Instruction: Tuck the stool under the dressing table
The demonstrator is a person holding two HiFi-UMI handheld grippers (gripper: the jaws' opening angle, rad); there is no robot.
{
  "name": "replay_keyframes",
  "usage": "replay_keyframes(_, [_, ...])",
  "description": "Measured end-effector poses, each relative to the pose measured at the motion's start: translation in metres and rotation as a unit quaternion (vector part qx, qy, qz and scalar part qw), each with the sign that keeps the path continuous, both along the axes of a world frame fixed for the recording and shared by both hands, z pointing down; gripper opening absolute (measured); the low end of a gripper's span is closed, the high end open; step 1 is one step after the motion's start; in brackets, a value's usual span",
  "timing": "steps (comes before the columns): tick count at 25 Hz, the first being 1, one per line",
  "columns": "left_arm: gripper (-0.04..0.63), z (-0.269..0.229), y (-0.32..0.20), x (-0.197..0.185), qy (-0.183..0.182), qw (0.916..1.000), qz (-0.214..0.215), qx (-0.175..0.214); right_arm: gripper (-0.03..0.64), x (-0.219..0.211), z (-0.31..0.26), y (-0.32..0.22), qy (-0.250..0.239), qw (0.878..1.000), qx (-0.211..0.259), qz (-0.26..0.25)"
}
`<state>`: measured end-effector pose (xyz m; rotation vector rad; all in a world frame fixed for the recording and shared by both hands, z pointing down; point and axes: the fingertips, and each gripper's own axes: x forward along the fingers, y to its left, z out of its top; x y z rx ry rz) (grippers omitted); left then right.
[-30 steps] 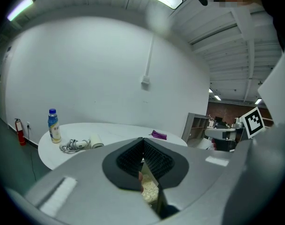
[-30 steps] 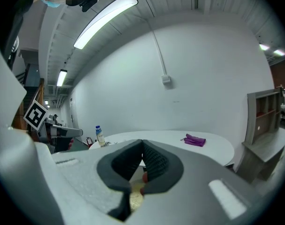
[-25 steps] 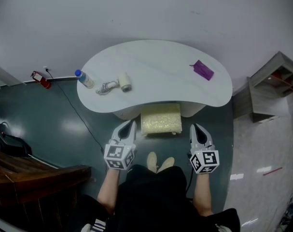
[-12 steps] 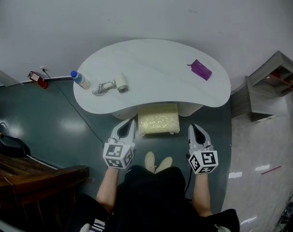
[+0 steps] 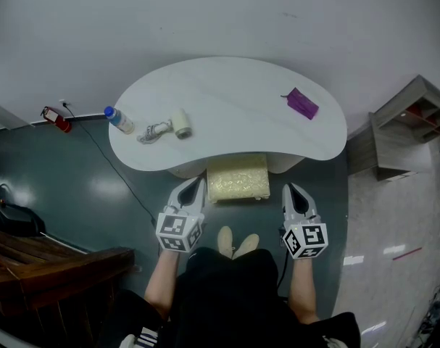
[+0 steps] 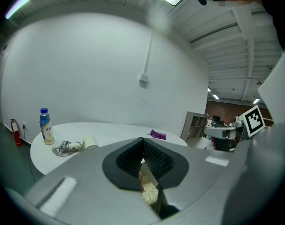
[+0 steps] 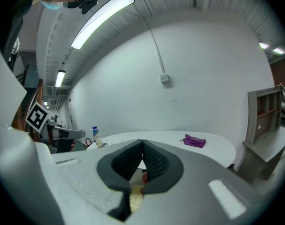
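Cream fuzzy stool [image 5: 238,180] sits partly under white table [image 5: 234,96].

The dressing table [image 5: 227,100] is showing a plain white top. The stool [image 5: 238,178] is presenting a pale yellow, nubby seat. The cubes on the grey left gripper [image 5: 199,184] and right gripper [image 5: 287,188] are displaying black-and-white square markers. A purple item [image 5: 301,104] is contrasting with the dark teal floor [image 5: 82,187].

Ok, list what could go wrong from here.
1. The stool sticks partly out from under the table. The left gripper and right gripper are shut beside it, holding nothing, so a one-sided push may skew it.
2. Jolting the table might topple the upright bottle near its edge.
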<state>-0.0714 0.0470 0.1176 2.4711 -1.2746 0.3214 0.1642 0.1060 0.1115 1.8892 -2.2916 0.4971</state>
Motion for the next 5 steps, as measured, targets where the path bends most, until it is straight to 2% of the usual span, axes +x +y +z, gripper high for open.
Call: replay_keyframes(5, [0.006,0.0027,-0.0045,0.0044,0.004,1.0,0.003,-0.005,0.003,0.0022,0.0033,-0.0034,-0.001,1.0,-0.004,0.001])
